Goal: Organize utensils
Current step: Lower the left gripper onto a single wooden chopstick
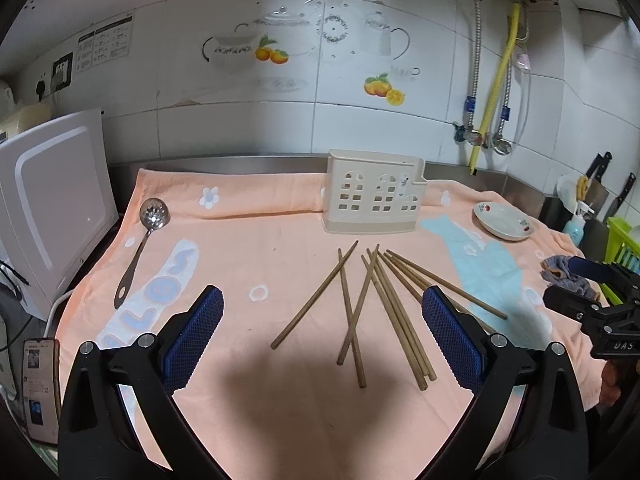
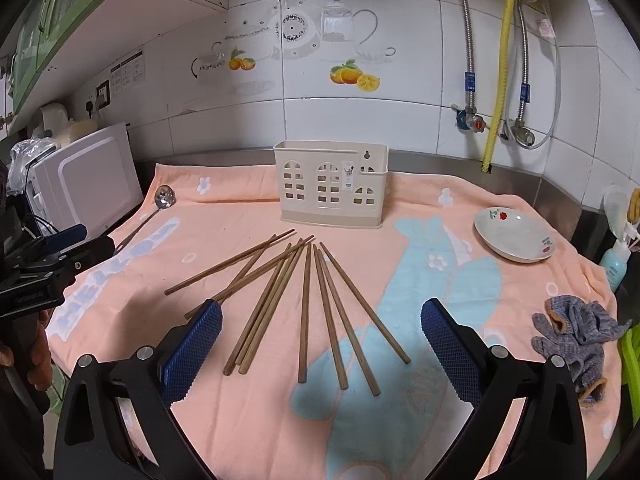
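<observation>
Several wooden chopsticks (image 1: 376,304) lie fanned on the peach towel (image 1: 280,264); they also show in the right wrist view (image 2: 304,304). A cream utensil holder (image 1: 374,194) stands upright behind them, also in the right wrist view (image 2: 331,184). A slotted metal spoon (image 1: 142,240) lies at the towel's left, seen too in the right wrist view (image 2: 160,204). My left gripper (image 1: 322,312) is open and empty, just short of the chopsticks. My right gripper (image 2: 320,320) is open and empty over the chopsticks' near ends.
A white dish (image 2: 514,238) sits at the right, also in the left wrist view (image 1: 502,220). A grey glove (image 2: 576,332) lies at the towel's right edge. A white appliance (image 1: 52,208) stands at left, a phone (image 1: 40,388) beside it. Knives (image 1: 600,176) stand far right.
</observation>
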Demonstrator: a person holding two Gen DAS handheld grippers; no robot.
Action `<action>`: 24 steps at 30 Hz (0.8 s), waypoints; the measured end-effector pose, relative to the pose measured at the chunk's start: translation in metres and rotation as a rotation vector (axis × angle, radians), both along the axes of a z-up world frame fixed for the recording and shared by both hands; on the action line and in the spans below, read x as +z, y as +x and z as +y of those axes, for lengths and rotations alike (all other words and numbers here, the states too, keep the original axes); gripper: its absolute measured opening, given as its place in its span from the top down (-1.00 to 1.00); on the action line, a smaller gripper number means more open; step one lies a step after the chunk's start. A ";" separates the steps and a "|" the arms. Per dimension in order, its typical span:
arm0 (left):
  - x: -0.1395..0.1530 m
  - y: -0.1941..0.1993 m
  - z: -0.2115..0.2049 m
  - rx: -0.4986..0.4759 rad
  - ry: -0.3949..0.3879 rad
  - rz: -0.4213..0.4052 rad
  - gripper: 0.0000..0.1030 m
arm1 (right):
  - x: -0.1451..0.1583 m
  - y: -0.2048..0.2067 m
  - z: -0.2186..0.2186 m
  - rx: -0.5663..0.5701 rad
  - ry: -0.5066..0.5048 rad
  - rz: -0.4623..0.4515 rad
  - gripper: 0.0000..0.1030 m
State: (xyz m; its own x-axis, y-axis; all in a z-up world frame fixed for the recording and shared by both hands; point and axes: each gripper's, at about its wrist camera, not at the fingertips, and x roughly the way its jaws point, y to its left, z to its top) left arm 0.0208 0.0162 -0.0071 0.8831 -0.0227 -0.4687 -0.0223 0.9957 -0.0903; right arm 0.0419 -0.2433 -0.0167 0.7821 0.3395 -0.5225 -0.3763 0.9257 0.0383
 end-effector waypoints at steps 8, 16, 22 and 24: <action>-0.008 0.012 0.003 -0.006 -0.011 0.031 -0.90 | -0.004 0.012 -0.001 0.019 -0.014 0.020 -0.86; -0.019 0.025 0.009 -0.036 -0.034 0.064 -0.90 | -0.012 0.025 -0.003 0.018 -0.030 0.048 -0.79; -0.030 0.034 0.012 -0.047 -0.017 0.094 -0.88 | -0.023 0.037 -0.007 0.024 -0.040 0.084 -0.59; -0.036 0.039 0.015 -0.060 -0.023 0.111 -0.79 | -0.027 0.041 -0.008 0.027 -0.044 0.096 -0.57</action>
State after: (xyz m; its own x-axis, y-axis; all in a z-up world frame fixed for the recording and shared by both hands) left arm 0.0594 0.0307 -0.0428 0.8224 -0.0862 -0.5624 0.0263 0.9932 -0.1138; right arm 0.0830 -0.2509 -0.0436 0.7186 0.3350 -0.6094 -0.3976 0.9169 0.0352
